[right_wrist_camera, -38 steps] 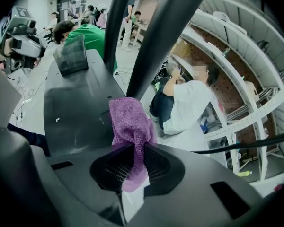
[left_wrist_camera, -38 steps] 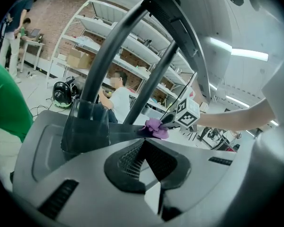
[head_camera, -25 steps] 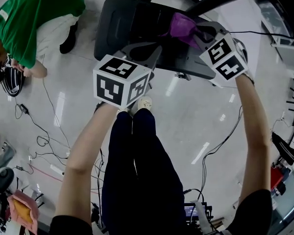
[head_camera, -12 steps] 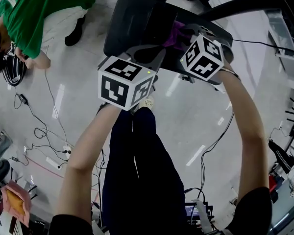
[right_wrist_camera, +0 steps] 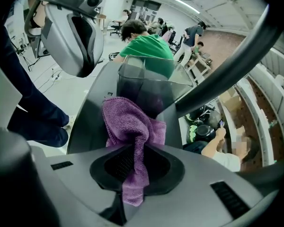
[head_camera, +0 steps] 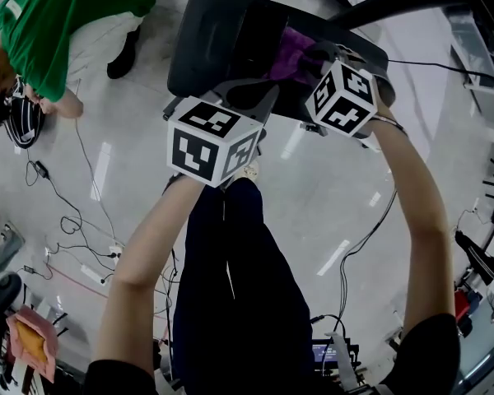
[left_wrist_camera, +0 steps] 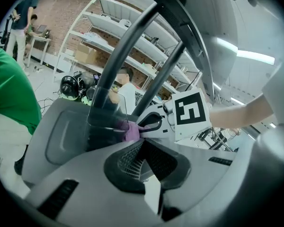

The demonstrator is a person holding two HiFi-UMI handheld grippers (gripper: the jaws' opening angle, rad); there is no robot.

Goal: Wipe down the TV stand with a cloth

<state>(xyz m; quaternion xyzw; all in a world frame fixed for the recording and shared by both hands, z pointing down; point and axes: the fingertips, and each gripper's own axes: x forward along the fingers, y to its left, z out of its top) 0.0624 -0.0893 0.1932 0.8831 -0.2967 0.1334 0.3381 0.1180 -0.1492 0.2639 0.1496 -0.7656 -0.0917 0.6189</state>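
My right gripper (right_wrist_camera: 135, 174): clamped on the purple cloth (right_wrist_camera: 132, 122).
Cloth: straight ahead of it, draped onto the TV stand (right_wrist_camera: 85, 122) base.
My left gripper (left_wrist_camera: 145, 164): closed, empty, farther off.

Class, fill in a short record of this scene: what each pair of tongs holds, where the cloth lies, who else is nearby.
right tongs: shut on the purple cloth
left tongs: shut, nothing between them
cloth place: on the dark stand base, by the pole
bystander: person in green top, crouching left of the stand
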